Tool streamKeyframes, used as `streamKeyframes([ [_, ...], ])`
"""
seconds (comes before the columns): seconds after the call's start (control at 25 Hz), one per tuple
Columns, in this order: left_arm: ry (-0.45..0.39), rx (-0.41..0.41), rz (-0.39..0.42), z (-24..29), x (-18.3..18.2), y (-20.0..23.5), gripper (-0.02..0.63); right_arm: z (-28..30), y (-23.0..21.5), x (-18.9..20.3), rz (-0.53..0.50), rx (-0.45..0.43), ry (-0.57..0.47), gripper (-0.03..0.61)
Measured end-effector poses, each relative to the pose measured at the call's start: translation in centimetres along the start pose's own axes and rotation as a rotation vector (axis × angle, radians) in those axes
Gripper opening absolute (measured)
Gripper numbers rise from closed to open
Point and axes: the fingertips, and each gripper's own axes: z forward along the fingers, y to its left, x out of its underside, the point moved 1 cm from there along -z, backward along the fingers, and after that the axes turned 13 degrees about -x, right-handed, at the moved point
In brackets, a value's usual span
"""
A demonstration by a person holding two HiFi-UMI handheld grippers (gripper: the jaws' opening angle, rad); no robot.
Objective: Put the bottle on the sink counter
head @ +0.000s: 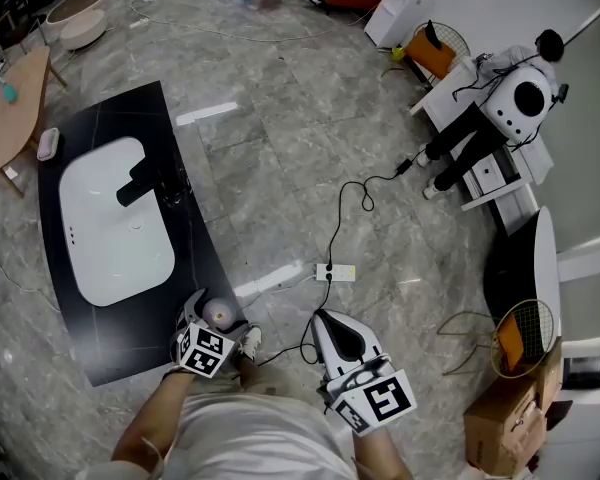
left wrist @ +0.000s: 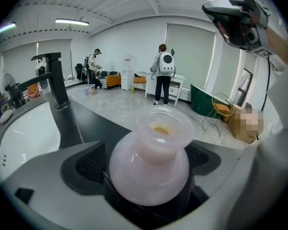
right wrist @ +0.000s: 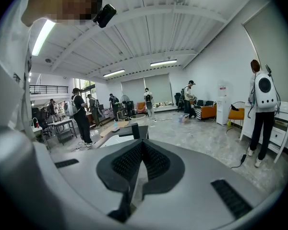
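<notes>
Jaws of left gripper [head: 208,320]: wide, seemingly clear of bottle [left wrist: 151,152] standing near worktop [head: 120,343] corner; best backed out straight, no sideways nudge; right gripper [head: 325,320]: jaws closed, empty.

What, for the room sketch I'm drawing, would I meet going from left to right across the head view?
wooden table → sink basin → bottle → power strip → wire chair
</notes>
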Motion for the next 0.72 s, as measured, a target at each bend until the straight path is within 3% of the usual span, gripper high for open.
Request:
streamKeyframes([
  [0.72, -0.038, 0.007, -0.039, -3.3, -0.6, 0.9, 0.499, 1.8, 1.7, -1.3, -0.022, -0.041, -0.032, 0.009],
])
